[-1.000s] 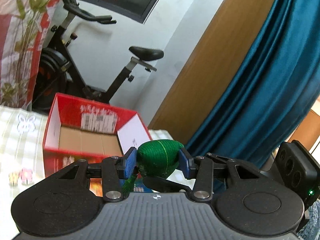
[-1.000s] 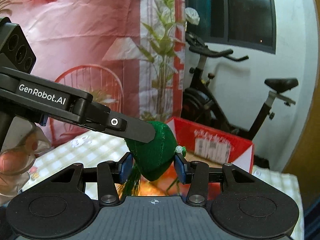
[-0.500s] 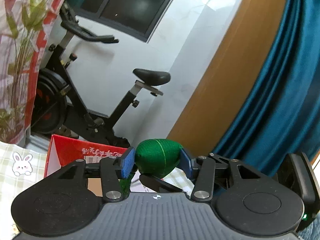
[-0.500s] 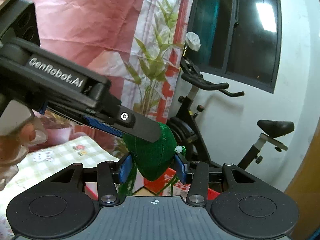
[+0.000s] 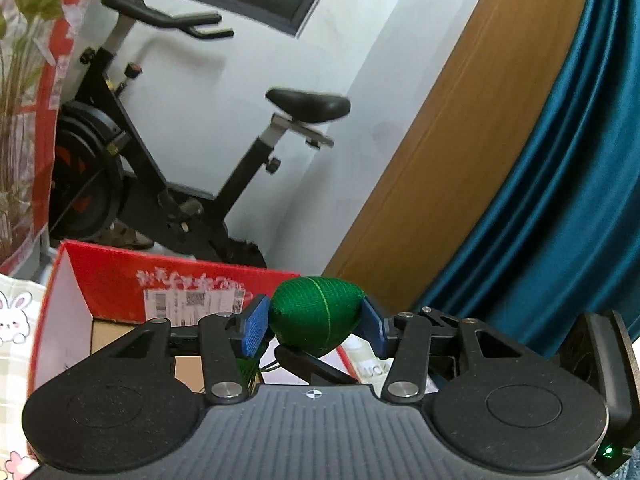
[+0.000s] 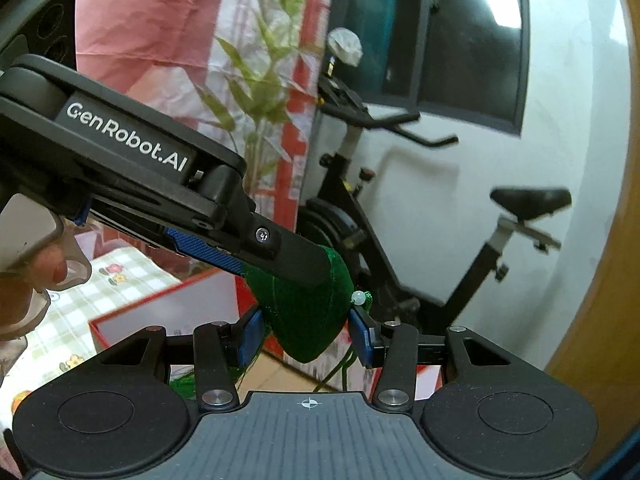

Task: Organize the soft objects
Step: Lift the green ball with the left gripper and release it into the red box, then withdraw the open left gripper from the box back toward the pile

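A green stuffed pouch (image 5: 316,318) with a tassel and a white bead is held in the air by both grippers. My left gripper (image 5: 314,326) is shut on it from the sides. My right gripper (image 6: 306,334) is also shut on the same pouch (image 6: 306,320); the left gripper's black finger (image 6: 288,256) crosses over the pouch from the upper left. A red cardboard box (image 5: 120,280) with an open top sits just behind and below the pouch; it also shows in the right wrist view (image 6: 160,304).
An exercise bike (image 5: 168,168) stands behind the box against a white wall. A checked tablecloth (image 6: 120,280) with cartoon prints covers the table. A teal curtain (image 5: 560,200) and a wooden panel (image 5: 440,140) are at the right.
Both grippers, still holding the pouch together, tilted up and then back down; the red box has come back into view beneath the pouch.
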{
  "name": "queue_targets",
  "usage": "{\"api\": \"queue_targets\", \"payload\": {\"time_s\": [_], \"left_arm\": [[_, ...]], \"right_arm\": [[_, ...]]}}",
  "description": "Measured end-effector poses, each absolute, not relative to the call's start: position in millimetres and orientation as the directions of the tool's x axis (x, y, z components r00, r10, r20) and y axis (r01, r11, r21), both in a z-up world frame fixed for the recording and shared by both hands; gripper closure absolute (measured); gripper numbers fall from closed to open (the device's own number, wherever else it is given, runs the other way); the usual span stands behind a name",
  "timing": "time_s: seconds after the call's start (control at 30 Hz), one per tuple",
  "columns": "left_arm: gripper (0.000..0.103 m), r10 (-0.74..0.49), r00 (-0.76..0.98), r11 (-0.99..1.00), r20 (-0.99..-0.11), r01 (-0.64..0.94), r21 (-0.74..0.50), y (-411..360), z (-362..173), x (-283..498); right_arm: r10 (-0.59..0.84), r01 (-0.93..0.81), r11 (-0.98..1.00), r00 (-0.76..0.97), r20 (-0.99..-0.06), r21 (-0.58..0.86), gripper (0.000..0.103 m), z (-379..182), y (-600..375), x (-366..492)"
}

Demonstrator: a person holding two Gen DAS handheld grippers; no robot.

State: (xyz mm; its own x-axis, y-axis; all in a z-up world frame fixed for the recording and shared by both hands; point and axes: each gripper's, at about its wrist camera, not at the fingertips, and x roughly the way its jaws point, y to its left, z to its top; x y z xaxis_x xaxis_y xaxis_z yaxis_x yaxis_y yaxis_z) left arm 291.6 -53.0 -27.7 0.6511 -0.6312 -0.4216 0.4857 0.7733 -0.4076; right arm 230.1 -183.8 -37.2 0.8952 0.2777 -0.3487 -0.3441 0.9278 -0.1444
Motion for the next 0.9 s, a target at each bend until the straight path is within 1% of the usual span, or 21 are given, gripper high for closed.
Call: {"api": "queue_targets", "payload": {"time_s": [0.17, 0.23, 0.3, 0.33, 0.47, 0.63, 0.67, 0.7, 0.73, 0.8, 0.83, 0.87, 0.9], "left_arm": [[0.051, -0.620, 0.616, 0.785, -0.486, 0.479, -0.394, -62, -45, 296], [0.047, -0.611, 0.614, 0.791, -0.500, 0.469, -0.393, -61, -50, 294], [0.044, -0.592, 0.624, 0.806, -0.509, 0.451, -0.384, -57, -52, 292], [0.043, -0.581, 0.631, 0.814, -0.514, 0.441, -0.379, -53, -53, 290], [0.043, -0.534, 0.650, 0.845, -0.540, 0.416, -0.336, -41, -54, 282], [0.043, -0.449, 0.693, 0.891, -0.563, 0.394, -0.226, -28, -49, 262], [0.042, -0.424, 0.705, 0.903, -0.568, 0.380, -0.202, -25, -49, 257], [0.041, -0.401, 0.717, 0.913, -0.571, 0.367, -0.181, -22, -49, 251], [0.038, -0.382, 0.728, 0.921, -0.569, 0.355, -0.163, -21, -47, 248], [0.031, -0.346, 0.756, 0.933, -0.555, 0.338, -0.121, -16, -45, 235], [0.025, -0.326, 0.771, 0.939, -0.547, 0.330, -0.096, -15, -43, 229], [0.018, -0.310, 0.785, 0.944, -0.537, 0.323, -0.072, -14, -42, 224], [0.013, -0.294, 0.797, 0.948, -0.528, 0.315, -0.053, -13, -40, 218]], "right_arm": [[0.252, -0.322, 0.940, 0.876, -0.412, -0.109, 0.060, -62, -196, 238], [0.219, -0.299, 0.947, 0.867, -0.448, -0.115, 0.057, -71, -198, 240], [0.187, -0.275, 0.953, 0.861, -0.473, -0.124, 0.052, -79, -201, 242], [0.177, -0.265, 0.956, 0.859, -0.481, -0.123, 0.052, -82, -204, 243], [0.172, -0.250, 0.963, 0.851, -0.496, -0.096, 0.052, -88, -211, 237], [0.166, -0.232, 0.970, 0.852, -0.497, -0.074, 0.051, -88, -212, 221], [0.164, -0.223, 0.973, 0.854, -0.494, -0.062, 0.049, -87, -212, 218], [0.159, -0.211, 0.976, 0.857, -0.490, -0.052, 0.044, -85, -213, 214], [0.152, -0.198, 0.979, 0.861, -0.486, -0.045, 0.041, -83, -213, 212], [0.133, -0.170, 0.985, 0.869, -0.476, -0.035, 0.029, -81, -212, 202], [0.122, -0.155, 0.987, 0.874, -0.471, -0.032, 0.025, -80, -211, 197], [0.111, -0.141, 0.990, 0.878, -0.466, -0.029, 0.019, -79, -210, 193], [0.099, -0.125, 0.992, 0.883, -0.460, -0.028, 0.012, -78, -209, 189]]}}
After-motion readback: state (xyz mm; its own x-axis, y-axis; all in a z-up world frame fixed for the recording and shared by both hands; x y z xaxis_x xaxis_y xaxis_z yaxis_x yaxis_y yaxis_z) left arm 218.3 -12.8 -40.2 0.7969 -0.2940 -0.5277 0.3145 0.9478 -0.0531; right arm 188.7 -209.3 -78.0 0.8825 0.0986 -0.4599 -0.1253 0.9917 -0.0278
